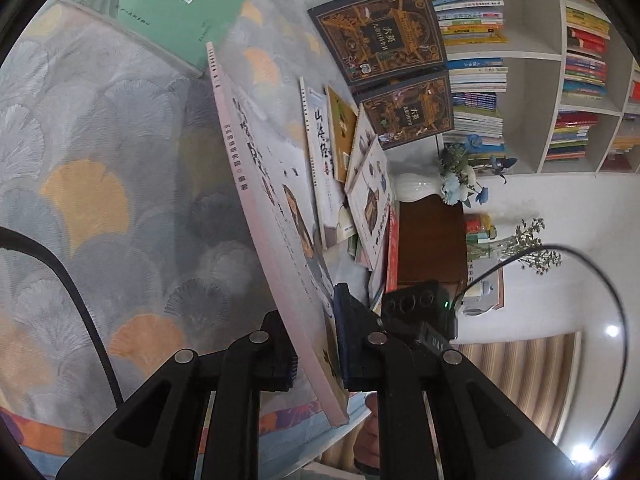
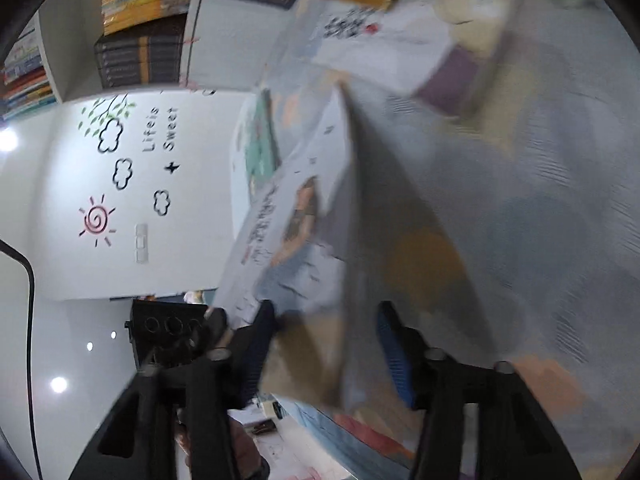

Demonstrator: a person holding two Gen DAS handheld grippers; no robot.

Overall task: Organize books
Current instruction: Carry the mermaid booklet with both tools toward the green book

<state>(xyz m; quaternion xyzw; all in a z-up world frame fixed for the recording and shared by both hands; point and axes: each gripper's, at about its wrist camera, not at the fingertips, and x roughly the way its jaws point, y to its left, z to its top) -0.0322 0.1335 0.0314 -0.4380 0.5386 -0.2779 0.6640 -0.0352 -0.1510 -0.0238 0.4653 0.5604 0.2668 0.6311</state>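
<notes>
Pink-spined book stands on edge near the desk's front edge, clenched at one corner by the left gripper. Right gripper straddles it, pads apparently not pressing. Thin corner hold: book may pivot, sag or slip off the edge.

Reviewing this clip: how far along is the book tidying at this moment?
Early, by the look of it. Done: nothing on the table looks sorted yet. In hand: the left gripper is shut on the edge of a pale book, lifted at a tilt; the right gripper straddles what looks like the same book, grip unclear through blur. Left: the green book, two dark ornate books and a loose pile still lie scattered on the patterned tablecloth.
</notes>
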